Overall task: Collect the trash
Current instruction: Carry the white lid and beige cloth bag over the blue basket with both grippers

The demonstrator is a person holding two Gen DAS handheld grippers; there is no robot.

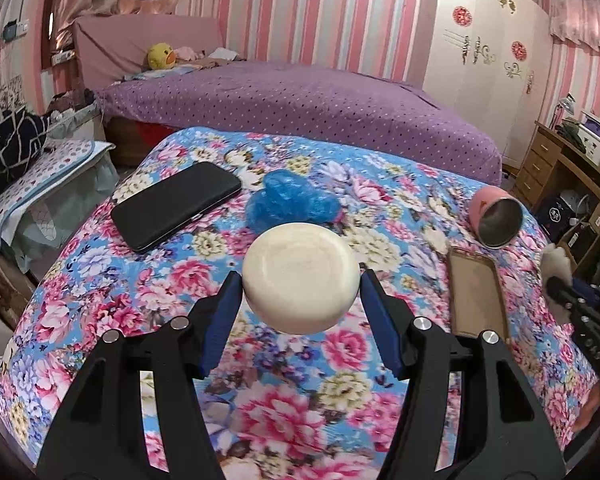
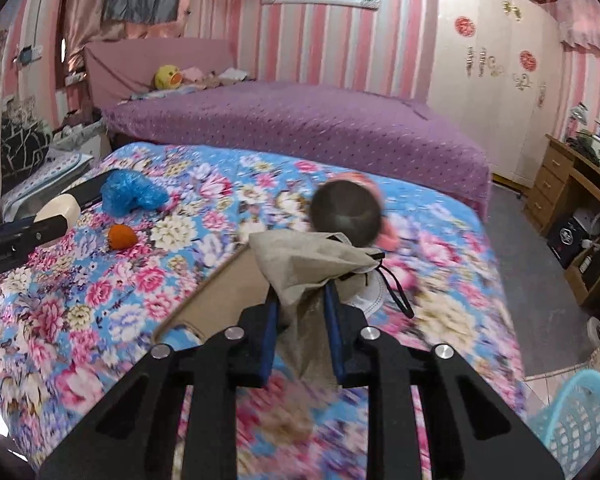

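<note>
Trash on the floral cloth (image 1: 100,264) includes a crumpled blue plastic bag (image 1: 290,200) lying toward the far side, just right of a black phone (image 1: 176,204). In the right wrist view the same bag sits at the far left, with a small orange object (image 2: 121,236) a little nearer than it.

The left gripper (image 1: 300,280) grasps a round cream soap bar (image 1: 300,276) between its blue pads, one pad pressed against each side, with the bar lifted clear of the cloth. Seen from the right wrist camera, this gripper and its bar come in from the left edge.

The right gripper (image 2: 300,300) is clenched on a crumpled beige cloth pouch (image 2: 308,264) with a black drawstring; the fabric bunches between the jaws and hangs below them. The pouch is off the cloth, and this part of the view is blurred.

A pink cup (image 1: 496,216) lies on its side at the right of the floral cloth, its open mouth facing the near side. A flat brown rectangular tray (image 1: 476,292) lies just nearer than the cup.

Beyond the floral cloth stands a bed with a purple cover (image 1: 300,100). A light blue plastic basket (image 2: 580,420) stands on the floor at the near right.
</note>
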